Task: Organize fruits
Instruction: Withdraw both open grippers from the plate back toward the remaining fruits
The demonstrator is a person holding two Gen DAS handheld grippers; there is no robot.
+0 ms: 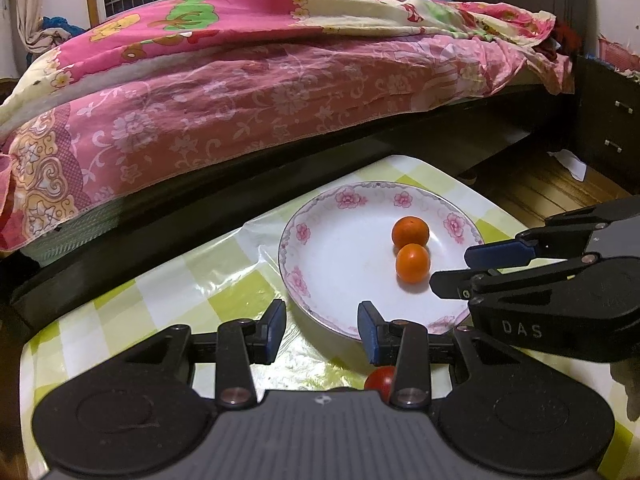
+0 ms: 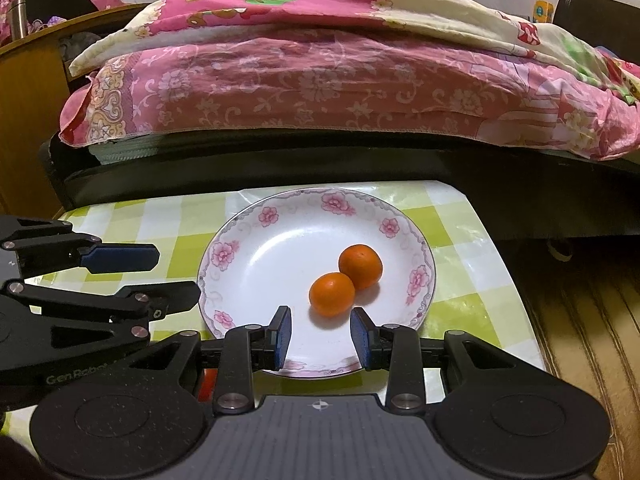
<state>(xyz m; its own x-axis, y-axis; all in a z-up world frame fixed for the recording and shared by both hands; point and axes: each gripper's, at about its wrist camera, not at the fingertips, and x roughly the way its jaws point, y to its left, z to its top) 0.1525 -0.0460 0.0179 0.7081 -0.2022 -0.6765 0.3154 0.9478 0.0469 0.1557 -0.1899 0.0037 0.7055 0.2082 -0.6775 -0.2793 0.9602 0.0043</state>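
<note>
- Left gripper point(image 1: 322, 330), black linkage with blue rubber pads: jaws spread wide, nothing between them. It sits low over the table, its right finger over the near rim of the plate, its left finger over bare cloth.
- Right gripper point(image 2: 320, 334), same make: jaws apart, empty, both fingertips over the near rim of the plate. In the left wrist view it reaches in from the right edge point(image 1: 472, 268), its tips over the plate's right rim.
- White shallow ceramic plate with a pink flower border point(image 2: 224, 256): directly ahead of both tools, flat on the table.
- Nearer small round orange fruit point(image 2: 332, 294): on the plate, just ahead of the right gripper's open fingers, roughly centred on the gap. Seen also from the left wrist point(image 1: 413, 263).
- Farther small round orange fruit point(image 2: 360, 266): on the plate, touching the nearer one, beyond and slightly right of it. Seen also from the left wrist point(image 1: 410, 231).
- Small round red fruit point(image 1: 380, 380): on the table, off the plate, under the left gripper's right finger linkage and mostly hidden by it.
- Table covered in a glossy green-and-white checked cloth point(image 2: 460, 248): beneath both tools.
- Bed with pink floral bedding point(image 2: 320, 80): beyond the table, across the whole background.
</note>
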